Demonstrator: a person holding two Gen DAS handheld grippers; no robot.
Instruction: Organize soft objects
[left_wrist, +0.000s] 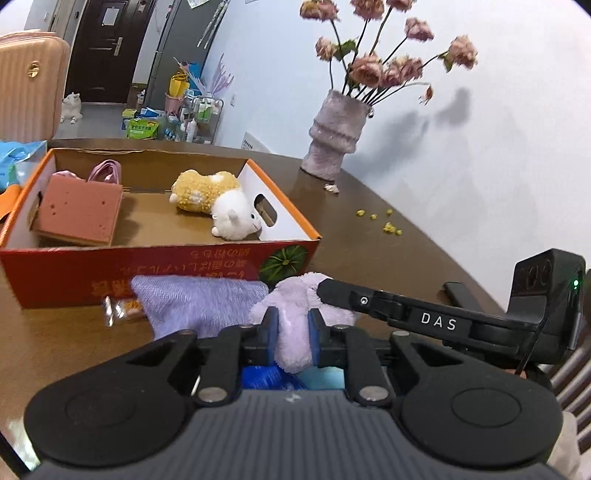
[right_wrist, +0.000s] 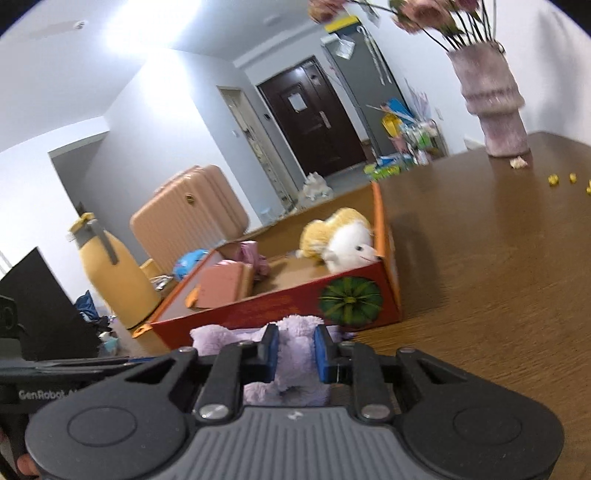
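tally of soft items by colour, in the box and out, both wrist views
Lilac: 1, the fluffy cloth in front of the box, pinched by the left gripper and the right gripper
Yellow and white: 1, the plush toy in the box
Pink: 2, the sponge block and the small bag in the box
Total: 4

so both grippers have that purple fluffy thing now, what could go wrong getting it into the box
1. The left gripper and right gripper each pinch only a fold of the purple plush cloth, so it may slip free.
2. Its loose part lies against the near wall of the cardboard box and could snag the rim or push the box.
3. The stuffed toy and sponge block already fill both ends, so the cloth may bunch on top.
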